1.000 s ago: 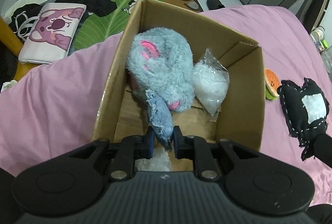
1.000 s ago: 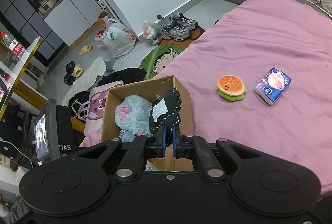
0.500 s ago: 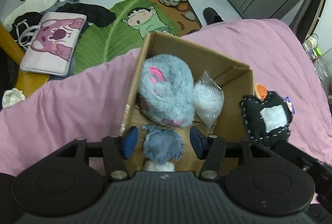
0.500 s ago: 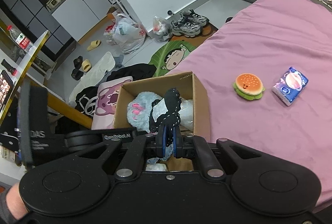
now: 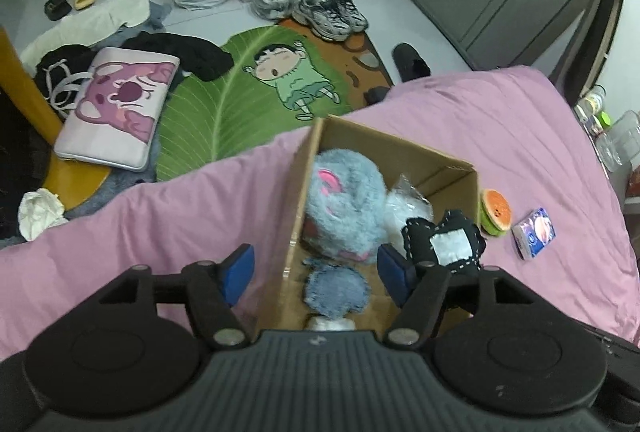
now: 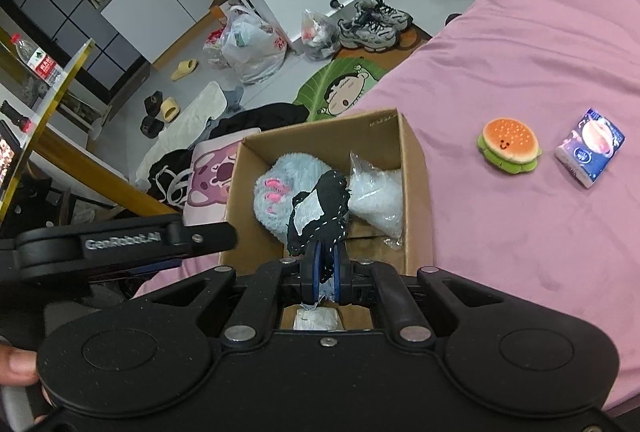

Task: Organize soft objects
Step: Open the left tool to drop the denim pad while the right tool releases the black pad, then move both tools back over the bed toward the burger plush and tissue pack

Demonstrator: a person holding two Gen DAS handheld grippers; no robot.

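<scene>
The left gripper [image 5: 316,274] is held above the near end of the cardboard box [image 5: 298,200] with its blue pads spread apart; its jaws have just been opening, and nothing is pressed between them; the small blue-grey fabric piece [image 5: 335,291] is seen below the gap, lying loose on the box floor. The right gripper [image 6: 325,270] is clamped together on the lower edge of the black stitched pouch [image 6: 318,210], which is held up over the box interior, its white patch being visible in both views. Inside the box, the grey-blue plush [image 5: 344,208] with pink markings is set against the left wall, and the clear bag of white filling [image 6: 376,198] is lodged in the far right corner, just beside the plush. The box is placed on the pink bed [image 5: 500,128] near its left edge. To the right of the box, the burger toy [image 6: 509,145] and the tissue packet [image 6: 590,147] are laid on the bedcover, near each other but apart. Beyond the bed, a leaf-shaped rug [image 5: 240,92], a pink cushion [image 5: 116,112] and grey sneakers [image 5: 332,14] are seen on the floor.
</scene>
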